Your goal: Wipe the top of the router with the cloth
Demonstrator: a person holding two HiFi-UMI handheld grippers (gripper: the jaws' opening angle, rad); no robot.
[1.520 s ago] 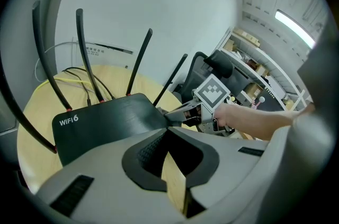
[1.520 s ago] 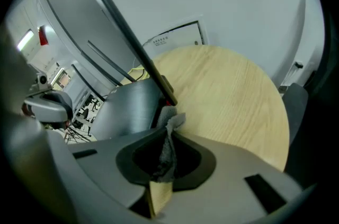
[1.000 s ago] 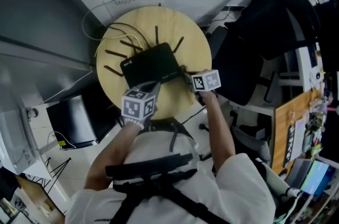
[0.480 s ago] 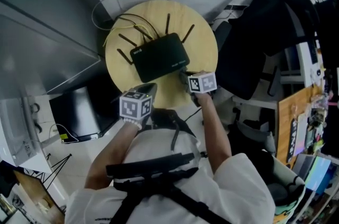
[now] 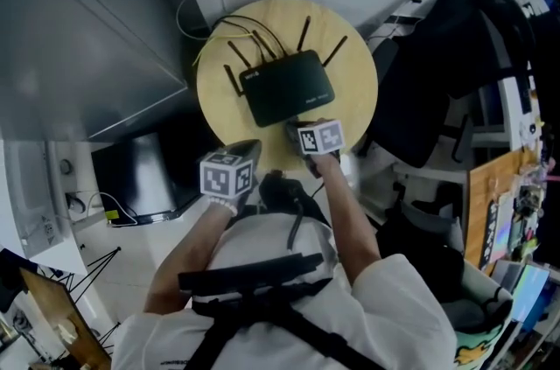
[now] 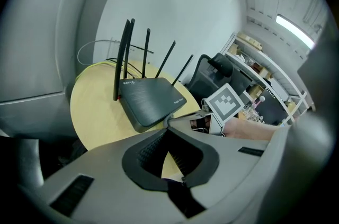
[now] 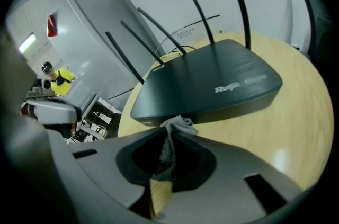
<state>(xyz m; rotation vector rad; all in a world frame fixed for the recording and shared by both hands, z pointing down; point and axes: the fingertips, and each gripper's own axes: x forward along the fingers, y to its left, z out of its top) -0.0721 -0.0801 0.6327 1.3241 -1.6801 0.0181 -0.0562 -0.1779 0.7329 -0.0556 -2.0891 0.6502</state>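
Here the right gripper (image 7: 168, 133) is pinching a small grey cloth (image 7: 180, 123) between closed jaws, its tuft poking out just at the near edge of the black Wi-Fi router (image 7: 212, 82). The router is sitting on the round wooden table (image 7: 288, 127), antennas standing along its far side. The left gripper (image 6: 168, 130) is hovering at the table's near edge, jaws pressed together on nothing.

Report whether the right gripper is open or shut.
Shut: the right gripper has its jaws closed on the grey cloth, a tuft poking out.
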